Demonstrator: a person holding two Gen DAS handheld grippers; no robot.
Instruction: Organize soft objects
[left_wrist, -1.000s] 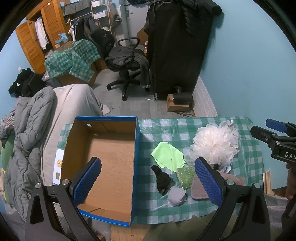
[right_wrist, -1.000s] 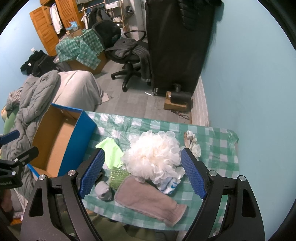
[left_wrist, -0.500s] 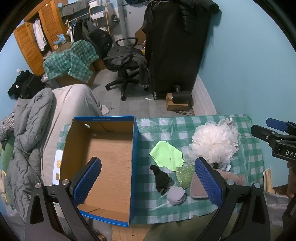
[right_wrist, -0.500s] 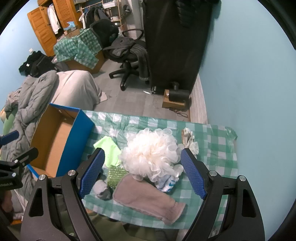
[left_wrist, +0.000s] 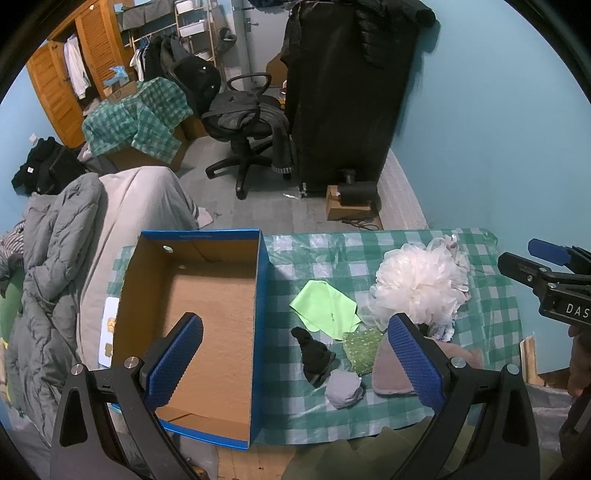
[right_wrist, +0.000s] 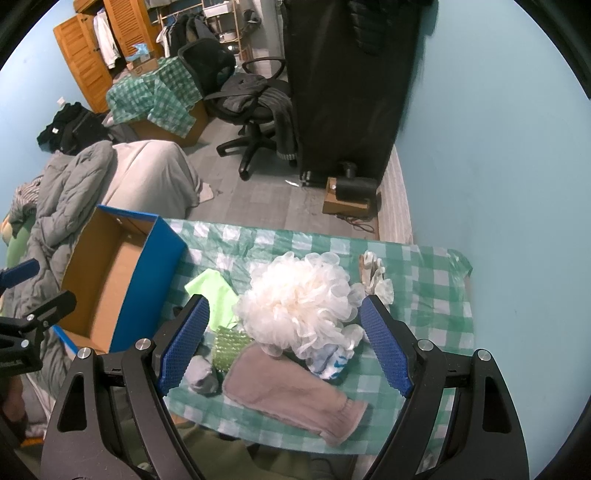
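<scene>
In the left wrist view the left gripper (left_wrist: 295, 354) hangs with jaws wide apart and empty over the blue box (left_wrist: 258, 332), whose floor is bare, while the soft things crowd just beside its right wall. In the right wrist view the right gripper (right_wrist: 284, 339), also spread and empty, frames the white bath pouf (right_wrist: 295, 302), which overlaps the pink mitt (right_wrist: 291, 395) lying at the near table edge (a careless lift could, I judge, drag it off); open cloth lies only toward the wall.

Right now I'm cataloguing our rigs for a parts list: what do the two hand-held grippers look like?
Both match. The left hand-held gripper and right hand-held gripper each have two black, angular arms with triangular cut-outs and silver screw heads, ending in flat fingers faced with blue textured pads. White letters "DAS" show on the right one's black body in the left wrist view. No cables or sleeves are visible.
</scene>
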